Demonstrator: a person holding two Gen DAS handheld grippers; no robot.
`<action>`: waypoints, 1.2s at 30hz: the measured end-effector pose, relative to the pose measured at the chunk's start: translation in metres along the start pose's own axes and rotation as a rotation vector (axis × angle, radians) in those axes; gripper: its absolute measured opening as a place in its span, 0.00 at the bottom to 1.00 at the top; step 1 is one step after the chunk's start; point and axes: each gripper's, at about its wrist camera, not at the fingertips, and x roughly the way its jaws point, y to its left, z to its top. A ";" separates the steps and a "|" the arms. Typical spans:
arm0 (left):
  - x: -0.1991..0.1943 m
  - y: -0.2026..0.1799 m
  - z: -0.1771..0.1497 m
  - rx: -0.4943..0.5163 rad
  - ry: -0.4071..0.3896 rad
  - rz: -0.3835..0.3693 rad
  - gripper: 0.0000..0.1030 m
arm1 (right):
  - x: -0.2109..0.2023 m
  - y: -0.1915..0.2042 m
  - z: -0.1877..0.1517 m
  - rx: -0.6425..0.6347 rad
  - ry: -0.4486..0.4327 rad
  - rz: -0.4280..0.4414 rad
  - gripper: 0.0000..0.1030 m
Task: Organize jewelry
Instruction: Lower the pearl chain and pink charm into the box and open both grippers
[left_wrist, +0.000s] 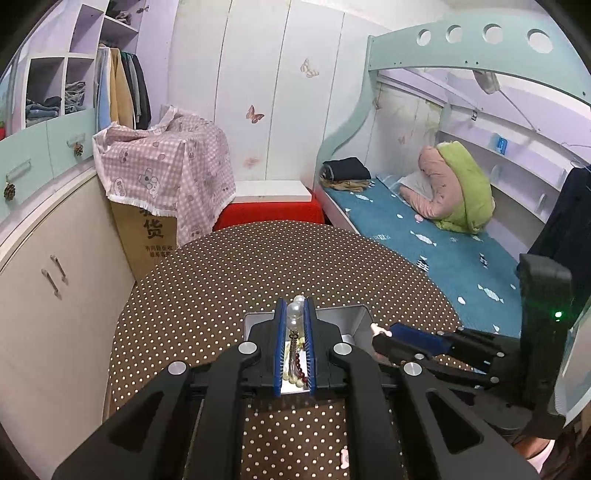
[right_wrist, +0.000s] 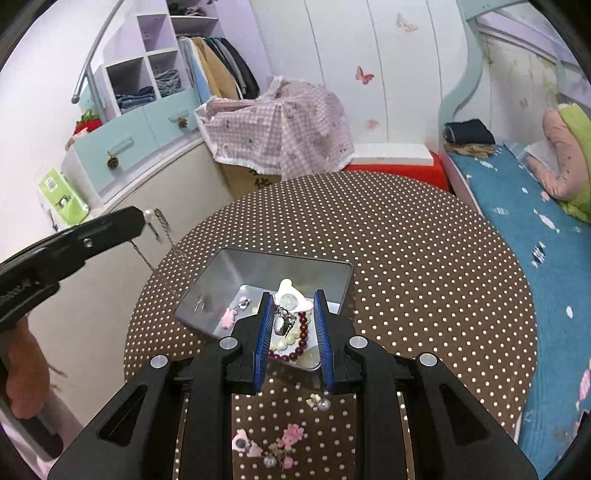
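A silver metal tin (right_wrist: 229, 280) sits on the round polka-dot table (right_wrist: 424, 258) and holds several pieces: a dark red bead bracelet (right_wrist: 301, 332), pearls and pink charms. My left gripper (left_wrist: 294, 314) is shut on a pearl piece (left_wrist: 295, 312) with a thin chain (right_wrist: 162, 229) hanging from it, held above the tin (left_wrist: 354, 321). My right gripper (right_wrist: 293, 314) is open and empty, hovering over the tin's near side. It also shows in the left wrist view (left_wrist: 384, 332). A pearl earring (right_wrist: 321, 403) and pink flower jewelry (right_wrist: 291, 434) lie on the table near me.
A cloth-covered cardboard box (left_wrist: 162, 177) and a red stool with a white board (left_wrist: 271, 206) stand behind the table. White cabinets (left_wrist: 44, 280) run along the left. A bunk bed with a blue mattress (left_wrist: 443, 243) is on the right.
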 end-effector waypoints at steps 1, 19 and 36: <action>0.002 0.000 0.001 0.002 0.002 -0.001 0.08 | 0.002 -0.002 0.001 0.003 0.004 -0.002 0.22; 0.072 0.020 -0.025 -0.059 0.175 -0.022 0.08 | 0.038 -0.003 0.007 0.025 0.067 -0.014 0.22; 0.063 0.020 -0.039 -0.075 0.187 0.010 0.40 | 0.014 -0.001 0.003 0.011 -0.003 -0.086 0.57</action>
